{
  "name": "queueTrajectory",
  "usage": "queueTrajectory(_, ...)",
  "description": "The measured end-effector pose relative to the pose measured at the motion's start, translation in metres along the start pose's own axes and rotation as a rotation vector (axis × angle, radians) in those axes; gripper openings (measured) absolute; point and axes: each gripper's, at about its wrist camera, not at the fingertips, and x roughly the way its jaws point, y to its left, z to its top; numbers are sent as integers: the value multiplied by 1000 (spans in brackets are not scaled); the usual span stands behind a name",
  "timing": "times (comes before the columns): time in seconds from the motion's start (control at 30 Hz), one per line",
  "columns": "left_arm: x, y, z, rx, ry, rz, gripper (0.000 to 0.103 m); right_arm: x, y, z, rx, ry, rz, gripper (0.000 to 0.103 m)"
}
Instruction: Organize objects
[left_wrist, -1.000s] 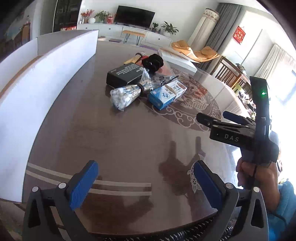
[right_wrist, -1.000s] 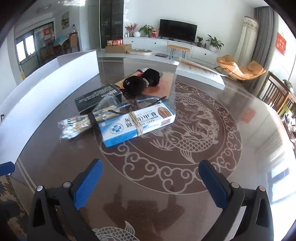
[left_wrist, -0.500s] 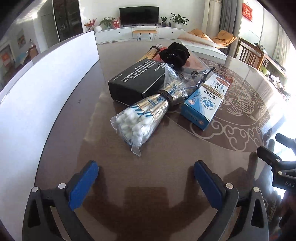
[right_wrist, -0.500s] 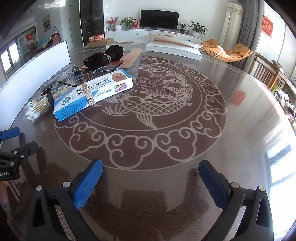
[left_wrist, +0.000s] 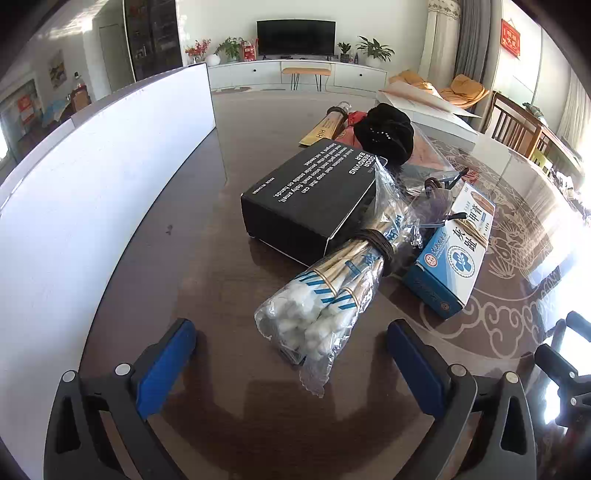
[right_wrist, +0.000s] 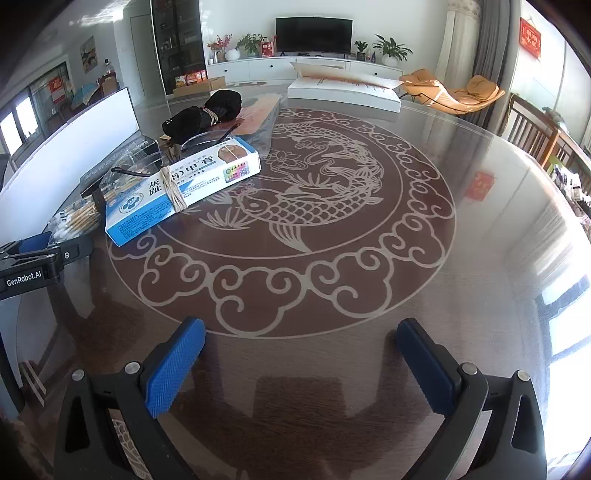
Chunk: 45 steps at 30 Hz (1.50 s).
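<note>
A clear bag of cotton swabs (left_wrist: 325, 295) lies on the round brown table, its swab end between the tips of my open left gripper (left_wrist: 291, 350). Behind it lie a black box (left_wrist: 310, 199), a blue-and-white medicine box (left_wrist: 454, 251) bound with a rubber band, glasses (left_wrist: 436, 195), a black fabric bundle (left_wrist: 384, 133) and a yellow tube (left_wrist: 325, 127). My right gripper (right_wrist: 301, 354) is open and empty over the table's carp pattern; the medicine box (right_wrist: 181, 188) lies far to its left.
A tall white board (left_wrist: 92, 192) stands along the table's left edge. A flat white box (right_wrist: 343, 92) lies at the table's far side. Wooden chairs (right_wrist: 535, 129) stand to the right. The left gripper's body (right_wrist: 29, 266) shows at the right wrist view's left edge.
My left gripper has moved forward to the swab bag, which now lies between its fingertips. My right gripper has swung right, toward the table's middle.
</note>
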Motion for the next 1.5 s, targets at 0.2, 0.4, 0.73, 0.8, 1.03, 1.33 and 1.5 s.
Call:
queueTrajectory(0.2, -1, 1, -1, 0, 0, 0, 103, 0, 0, 0, -1, 0, 0, 103)
queueTrajectory(0.4, -1, 1, -1, 0, 0, 0, 103, 1, 0, 0, 0, 0, 0, 103)
queueTrajectory(0.73, -1, 1, -2, 0, -1, 0, 103, 1, 0, 0, 0, -1, 0, 103)
queueTrajectory(0.8, -1, 1, -2, 0, -1, 0, 103, 1, 0, 0, -1, -1, 0, 103)
queueTrajectory(1.03, -2, 1, -2, 0, -1, 0, 103, 2, 0, 0, 0, -1, 0, 103)
queueTrajectory(1.33, -2, 1, -2, 0, -1, 0, 103, 2, -1, 0, 0, -1, 0, 103)
queueTrajectory(1.5, -2, 1, -3, 0, -1, 0, 103, 2, -1, 0, 0, -2, 1, 103)
